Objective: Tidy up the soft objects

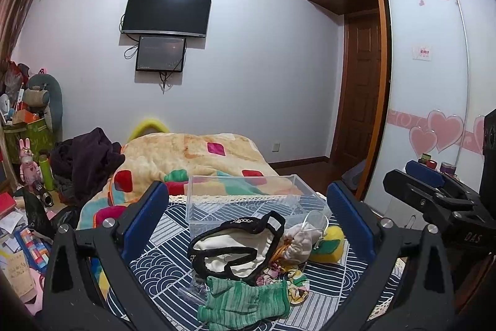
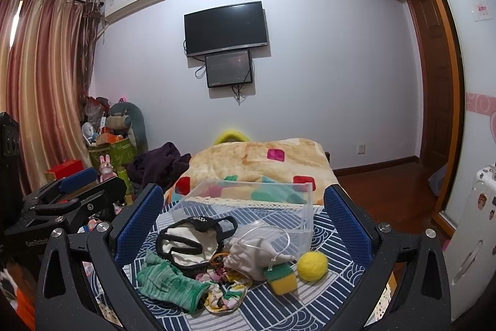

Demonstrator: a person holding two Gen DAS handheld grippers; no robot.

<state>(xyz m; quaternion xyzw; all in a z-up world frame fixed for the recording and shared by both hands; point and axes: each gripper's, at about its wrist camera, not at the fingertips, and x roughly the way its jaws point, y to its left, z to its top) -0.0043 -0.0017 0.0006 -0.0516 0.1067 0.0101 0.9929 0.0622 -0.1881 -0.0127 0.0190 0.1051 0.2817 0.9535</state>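
Note:
A pile of soft things lies on a blue patterned cloth [image 2: 310, 293]: a green knit glove [image 2: 167, 284], a black and cream fabric piece [image 2: 189, 241], a beige drawstring pouch [image 2: 257, 256], a floral scrunchie [image 2: 226, 297], a yellow-green sponge [image 2: 282, 278] and a yellow ball [image 2: 312, 266]. A clear plastic box [image 2: 248, 207] stands behind them. My left gripper [image 1: 248, 225] is open above the pile, with the glove [image 1: 245, 300] and fabric piece [image 1: 235, 250] between its fingers. My right gripper [image 2: 245, 225] is open and empty over the same pile.
A bed with a patchwork blanket [image 2: 263, 166] lies beyond the box [image 1: 248, 200]. A dark garment [image 1: 90, 160] and cluttered shelves [image 1: 21, 145] are at the left. A wardrobe with heart decals [image 1: 434, 114] and a brown door [image 1: 362, 101] are at the right.

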